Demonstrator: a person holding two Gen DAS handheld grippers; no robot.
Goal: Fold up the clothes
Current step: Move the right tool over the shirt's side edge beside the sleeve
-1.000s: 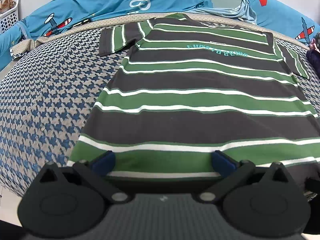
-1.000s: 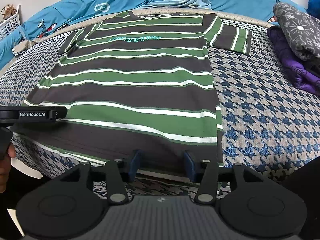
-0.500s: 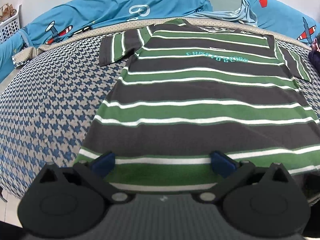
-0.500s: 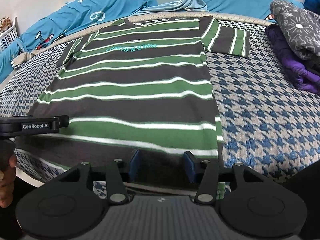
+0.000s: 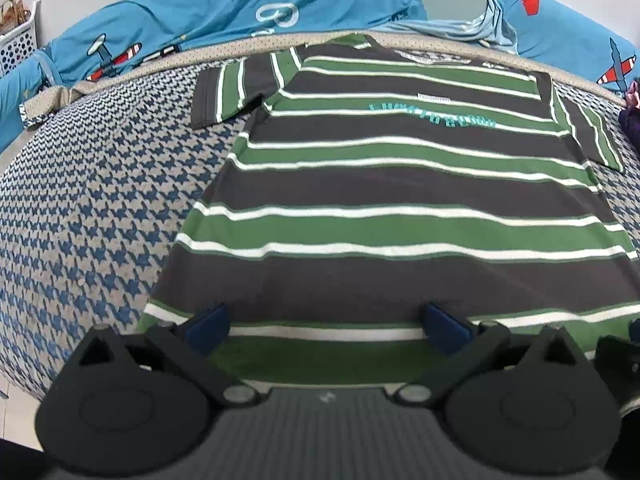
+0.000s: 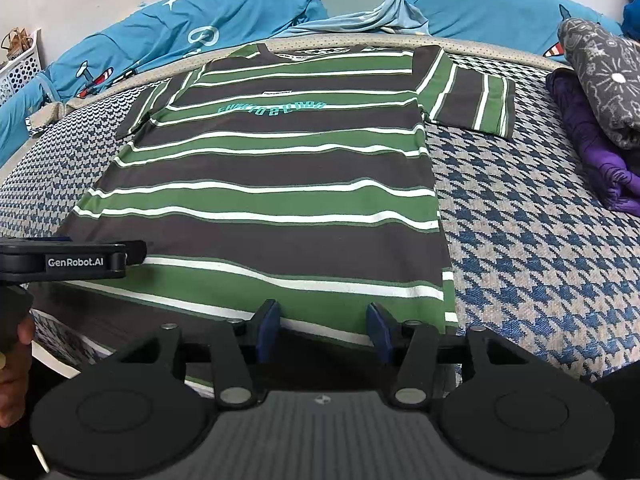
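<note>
A green, dark grey and white striped T-shirt [image 5: 400,200] lies flat and face up on the houndstooth bed cover [image 5: 80,220], collar at the far end, both sleeves spread. It also shows in the right wrist view [image 6: 280,184]. My left gripper [image 5: 326,326] is wide open, low over the hem near the shirt's left side. My right gripper [image 6: 324,330] is open over the hem near the shirt's right side. The left gripper's body [image 6: 72,260] shows at the left of the right wrist view.
A blue aeroplane-print duvet [image 5: 240,12] is bunched along the far side of the bed. Folded grey patterned [image 6: 600,76] and purple clothes [image 6: 596,152] are stacked at the right. A white basket [image 5: 16,36] stands at the far left. The bed's front edge is just under the grippers.
Both grippers have moved forward over the shirt's hem; more of the lower stripes now lies under the fingers. Both stay open and the shirt has not moved.
</note>
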